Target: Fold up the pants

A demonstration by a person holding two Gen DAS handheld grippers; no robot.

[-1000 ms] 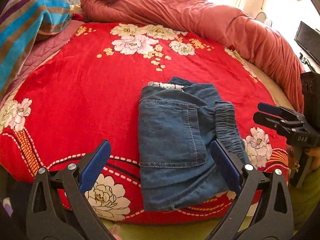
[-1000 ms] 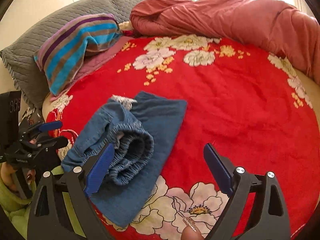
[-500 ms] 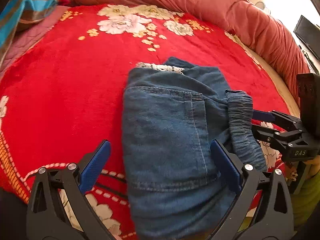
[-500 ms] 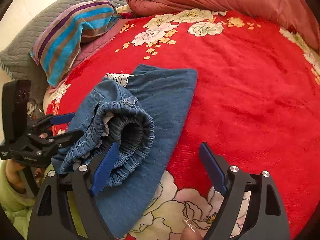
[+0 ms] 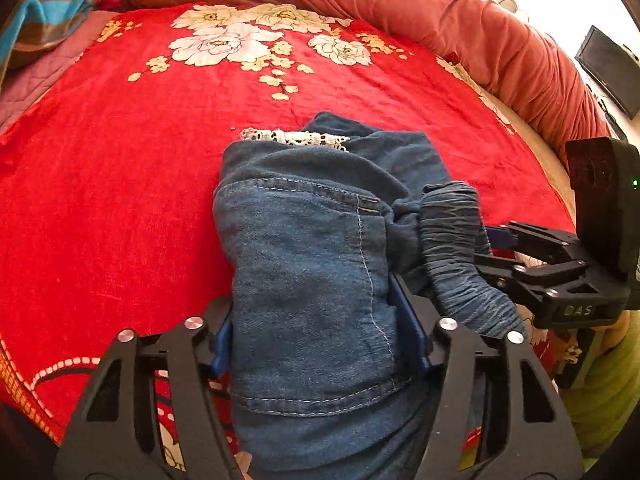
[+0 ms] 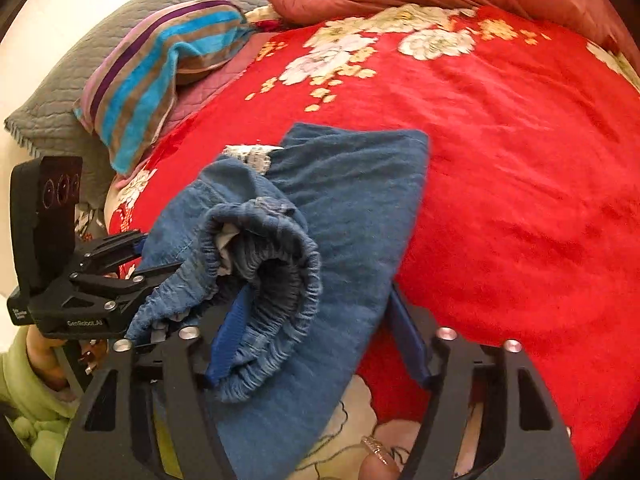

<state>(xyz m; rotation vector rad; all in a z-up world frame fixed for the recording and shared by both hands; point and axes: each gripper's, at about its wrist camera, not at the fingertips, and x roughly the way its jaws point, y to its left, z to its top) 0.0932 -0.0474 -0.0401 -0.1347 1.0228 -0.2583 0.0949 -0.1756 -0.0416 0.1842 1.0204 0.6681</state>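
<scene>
The folded denim pants [image 5: 316,264] lay on the near part of the bed's red floral blanket [image 5: 120,184], close to its near edge.

The left tongs [image 5: 320,340] had just been closing and straddled the left half of the bundle over the back pocket; the blue pads met the denim on both sides, so this was judged a grasp on the pants.

The right tongs [image 6: 316,340] had also just been closing. One pad sat inside the elastic waistband [image 6: 280,264], the other at the outer edge of the flat layer, cloth gathered between them.

Recommendation: both grips should catch every layer before any lift, and both should rise level together.

Open blanket lay far and right. The striped pillow [image 6: 160,68] stood far left, the rolled pink quilt [image 5: 400,4] along the far edge, both well apart.
</scene>
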